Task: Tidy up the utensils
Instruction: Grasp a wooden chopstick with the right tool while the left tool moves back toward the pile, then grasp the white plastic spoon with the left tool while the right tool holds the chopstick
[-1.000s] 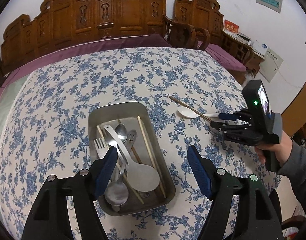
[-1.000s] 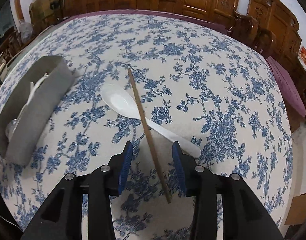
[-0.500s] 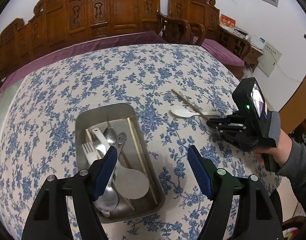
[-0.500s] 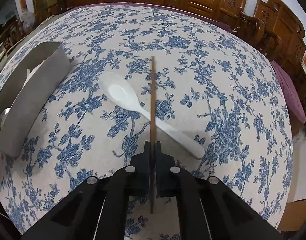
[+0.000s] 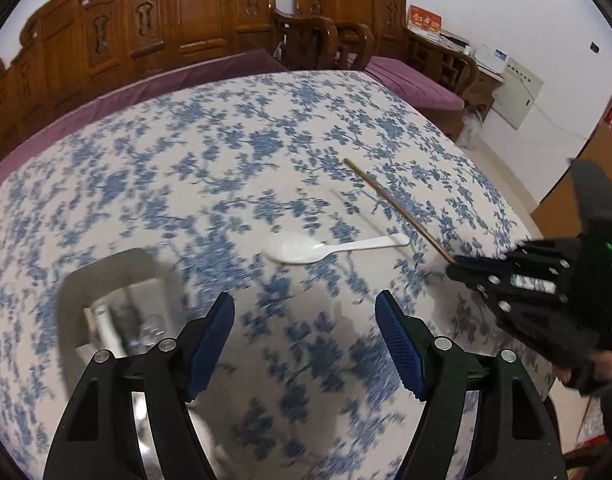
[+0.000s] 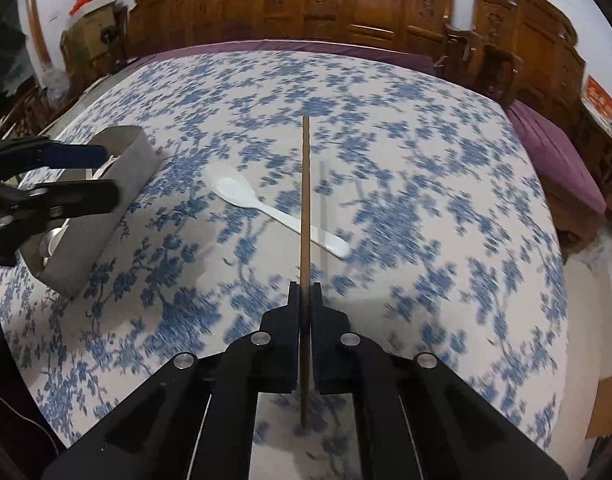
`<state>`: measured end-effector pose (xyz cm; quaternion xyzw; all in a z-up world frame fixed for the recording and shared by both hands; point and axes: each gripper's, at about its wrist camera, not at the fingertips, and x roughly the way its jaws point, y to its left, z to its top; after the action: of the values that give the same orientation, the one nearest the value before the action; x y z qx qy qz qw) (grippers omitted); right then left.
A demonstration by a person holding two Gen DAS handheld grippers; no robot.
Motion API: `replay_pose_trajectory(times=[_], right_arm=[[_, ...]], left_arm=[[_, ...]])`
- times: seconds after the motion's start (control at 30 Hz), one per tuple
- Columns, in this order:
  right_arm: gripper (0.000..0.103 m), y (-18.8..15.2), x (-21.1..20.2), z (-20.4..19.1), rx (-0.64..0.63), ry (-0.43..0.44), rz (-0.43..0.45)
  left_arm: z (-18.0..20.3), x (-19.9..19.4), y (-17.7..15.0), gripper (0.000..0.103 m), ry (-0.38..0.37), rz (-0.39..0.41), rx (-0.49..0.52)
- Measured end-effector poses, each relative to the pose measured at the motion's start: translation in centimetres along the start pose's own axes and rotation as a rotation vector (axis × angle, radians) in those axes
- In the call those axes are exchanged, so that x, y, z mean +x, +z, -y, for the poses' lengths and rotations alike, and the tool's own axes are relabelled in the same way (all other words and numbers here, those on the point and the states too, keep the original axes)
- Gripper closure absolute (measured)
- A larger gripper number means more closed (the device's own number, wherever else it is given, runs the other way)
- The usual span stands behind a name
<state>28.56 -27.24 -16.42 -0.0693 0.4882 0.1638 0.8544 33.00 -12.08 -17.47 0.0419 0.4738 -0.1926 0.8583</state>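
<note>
My right gripper (image 6: pixel 305 288) is shut on a wooden chopstick (image 6: pixel 305 184), which sticks out straight ahead and casts a shadow on the floral cloth below. In the left wrist view that right gripper (image 5: pixel 458 270) holds the chopstick (image 5: pixel 394 204) at the right. A white plastic spoon (image 5: pixel 326 246) lies on the cloth just ahead of my left gripper (image 5: pixel 304 308), which is open and empty. The same spoon (image 6: pixel 266 210) lies under the chopstick's line. A metal tray (image 5: pixel 78 292) with utensils sits at lower left, partly hidden by my left finger. The left gripper (image 6: pixel 106 176) hovers by the tray (image 6: pixel 106 236).
The round table wears a blue-flowered cloth (image 5: pixel 226 152). Its edge drops off close on the right (image 5: pixel 518 216). Carved wooden chairs (image 5: pixel 210 12) with purple cushions (image 5: pixel 410 84) ring the far side. A person's hand (image 5: pixel 586 372) grips the right tool.
The right gripper went from open around the chopstick to shut on it, and the chopstick now points straight ahead, off the cloth. The left gripper slid right from above the tray toward the white spoon.
</note>
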Motion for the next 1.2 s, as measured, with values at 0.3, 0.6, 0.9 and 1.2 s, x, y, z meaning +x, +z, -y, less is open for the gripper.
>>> replay_pose_trajectory(times=[0.3, 0.6, 0.9, 1.2], right_arm=[[0.097, -2.3, -1.4, 2.4, 0.065, 0.001, 0.02], [0.097, -2.8, -1.8, 2.7, 0.087, 0.026, 0.038], [0.097, -2.6, -2.1, 2.7, 0.091, 0.033, 0.045], [0.097, -2.5, -2.5, 2.3, 0.091, 0.033, 0.049]], left_arm=[[-0.5, 4.9, 1.8, 0.033, 0.018, -0.039, -0.089], [-1.9, 8.4, 3.4, 0.059, 0.052, -0.095, -0.12], [-2.9, 10.4, 3.6, 0.088, 0.03, -0.141, -0.157], [-2.9, 7.1, 3.5, 0.097, -0.001, -0.071, -0.161]])
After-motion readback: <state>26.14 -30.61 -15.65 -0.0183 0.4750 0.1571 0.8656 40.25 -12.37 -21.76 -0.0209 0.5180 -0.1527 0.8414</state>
